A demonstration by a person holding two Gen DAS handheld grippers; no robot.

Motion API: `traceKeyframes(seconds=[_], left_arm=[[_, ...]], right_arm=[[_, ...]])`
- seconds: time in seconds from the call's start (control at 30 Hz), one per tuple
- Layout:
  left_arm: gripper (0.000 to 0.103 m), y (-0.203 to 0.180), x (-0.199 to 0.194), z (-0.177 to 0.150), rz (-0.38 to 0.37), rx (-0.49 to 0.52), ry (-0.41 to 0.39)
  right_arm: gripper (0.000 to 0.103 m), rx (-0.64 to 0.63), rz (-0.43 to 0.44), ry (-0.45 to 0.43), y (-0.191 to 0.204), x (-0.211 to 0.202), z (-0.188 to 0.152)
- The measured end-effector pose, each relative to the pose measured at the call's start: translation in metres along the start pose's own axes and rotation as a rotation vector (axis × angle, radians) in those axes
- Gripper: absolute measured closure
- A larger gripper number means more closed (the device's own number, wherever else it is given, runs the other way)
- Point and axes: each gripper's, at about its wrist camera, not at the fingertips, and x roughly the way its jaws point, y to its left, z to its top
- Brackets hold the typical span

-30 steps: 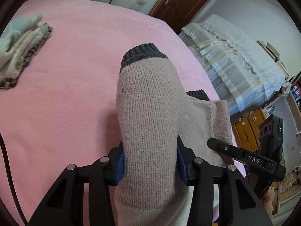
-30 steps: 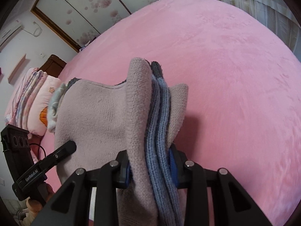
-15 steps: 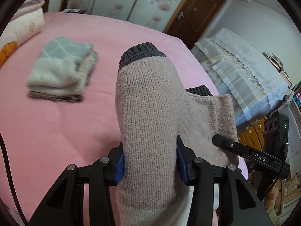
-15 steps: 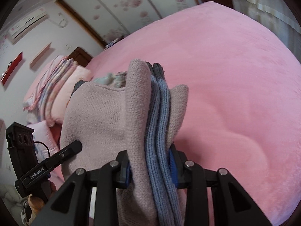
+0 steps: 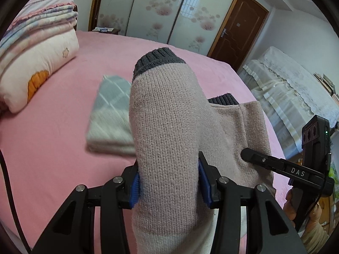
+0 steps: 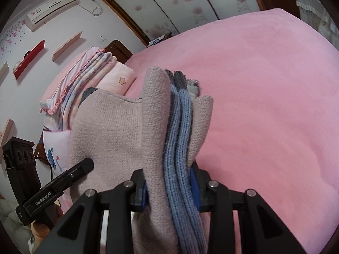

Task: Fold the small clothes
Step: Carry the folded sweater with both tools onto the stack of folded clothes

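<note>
Both tongs pinch the same folded knitted garment (image 5: 167, 127), a beige piece with dark grey cuffs, and it hangs in the air above the pink bed (image 5: 63, 148). The left gripper (image 5: 168, 182) is pressed together on a thick beige roll of it. The right gripper (image 6: 169, 182) is pressed together on several layers, beige outside and blue-grey knit between. The cloth stretches from one gripper to the other, and each wrist view shows the other gripper at the far edge.

The main risk, I think, is that the fold opens. The bundle is thick and soft, so one inner layer can slip out of the pads if the two hands go apart or one goes faster than the other. The blue-grey layers in the right gripper look the most likely to slide, because only friction between the layers holds them.

A second risk is the place to put it down. A folded grey-checked cloth (image 5: 110, 114) lies on the bed just behind the garment, near the pillows (image 5: 36, 67). If the garment comes down crooked or partly over the edge of that pile, it can tip or unroll.
</note>
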Motion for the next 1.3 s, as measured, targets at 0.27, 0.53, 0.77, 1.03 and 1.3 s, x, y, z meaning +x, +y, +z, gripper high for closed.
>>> traceKeyframes(seconds=[0.27,0.53,0.77,1.03,1.3], left_arm=[[0.058,0.049,0.041,0.113,0.046,0.040,-0.055],[0.057,0.096,0.116,0.176,0.104,0.014,-0.036],[0.057,0.138,0.190,0.171,0.140,-0.062,0.019],[0.050,0.163,0.248,0.148,0.182,-0.124,0.020],[0.028,0.160,0.263,0.132,0.255,-0.086,-0.049]], right_arm=[[0.072,0.010,0.000,-0.064,0.043,0.060,0.094],[0.072,0.104,0.025,-0.085,0.043,0.139,0.147],[0.072,0.188,0.013,-0.034,0.014,0.216,0.149],[0.071,0.218,-0.009,-0.010,-0.020,0.254,0.136],[0.066,0.156,-0.045,-0.034,-0.026,0.270,0.130]])
